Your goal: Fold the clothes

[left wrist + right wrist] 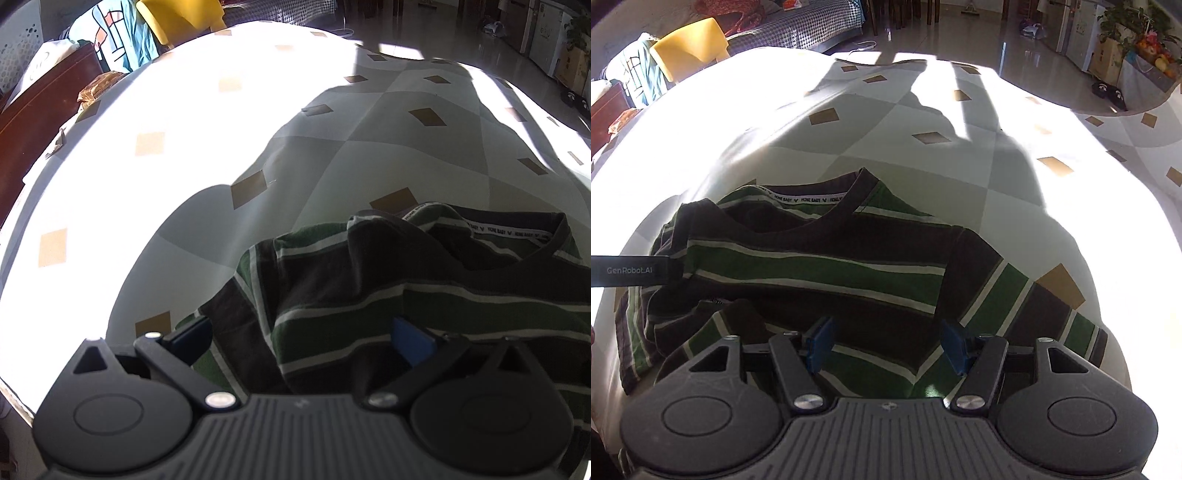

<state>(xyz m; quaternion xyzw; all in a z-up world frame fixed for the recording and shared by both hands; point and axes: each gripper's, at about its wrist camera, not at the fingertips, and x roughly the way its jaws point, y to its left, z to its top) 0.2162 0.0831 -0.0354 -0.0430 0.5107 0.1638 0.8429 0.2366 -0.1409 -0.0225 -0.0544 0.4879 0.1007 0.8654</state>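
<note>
A tablecloth (923, 155) with a pale grey-and-white diamond pattern and small tan squares covers the work surface; strong sunlight whitens its left and right parts. Beyond the far-left edge stands a yellow chair (690, 46), with a light blue cloth (122, 37) draped just beside it. A dark red wooden cabinet (37, 110) sits at far left. A houndstooth-patterned sofa (798, 26) and potted plants (1137, 22) occupy the background.
</note>
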